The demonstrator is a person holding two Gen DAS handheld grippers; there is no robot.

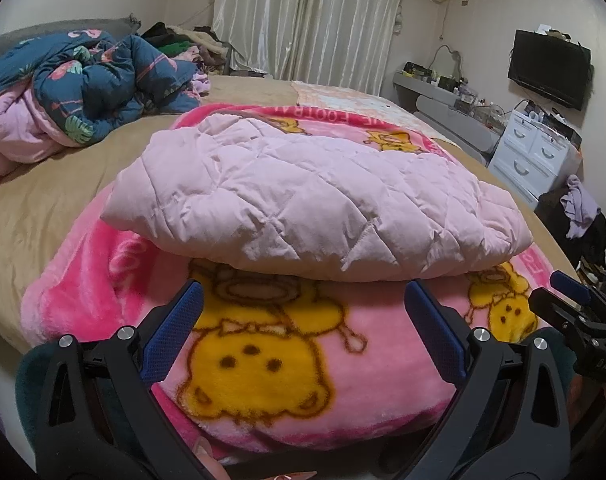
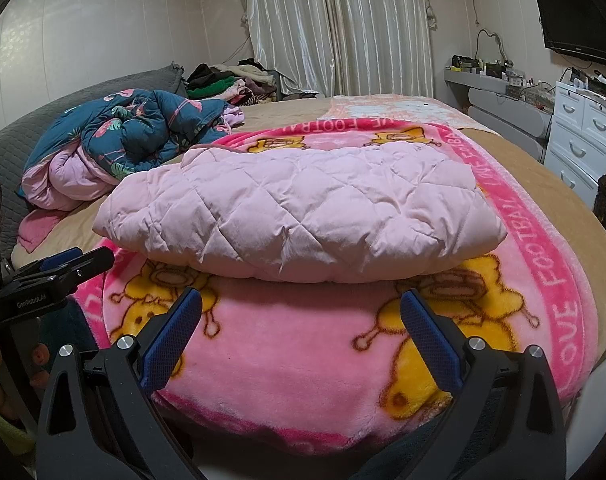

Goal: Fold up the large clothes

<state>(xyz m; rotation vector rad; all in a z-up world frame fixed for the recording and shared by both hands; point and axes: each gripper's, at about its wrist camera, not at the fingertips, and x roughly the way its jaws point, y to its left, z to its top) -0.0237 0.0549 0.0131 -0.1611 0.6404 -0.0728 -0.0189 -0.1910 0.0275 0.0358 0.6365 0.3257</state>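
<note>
A pale pink quilted garment (image 1: 303, 200) lies folded into a thick bundle on a pink cartoon-print blanket (image 1: 283, 360) on the bed; it also shows in the right wrist view (image 2: 303, 216) on the same blanket (image 2: 303, 360). My left gripper (image 1: 303, 292) is open and empty, just short of the bundle's near edge. My right gripper (image 2: 301, 300) is open and empty, also just before the near edge. The right gripper shows at the right edge of the left wrist view (image 1: 571, 300), and the left gripper at the left edge of the right wrist view (image 2: 63, 268).
A crumpled blue flamingo-print duvet (image 1: 87, 88) lies at the bed's far left. A heap of clothes (image 2: 231, 80) sits by the curtains. White drawers (image 2: 583, 136), a grey shelf (image 2: 483, 80) and a wall TV (image 1: 551, 68) stand to the right. The tan sheet (image 1: 43, 208) surrounds the blanket.
</note>
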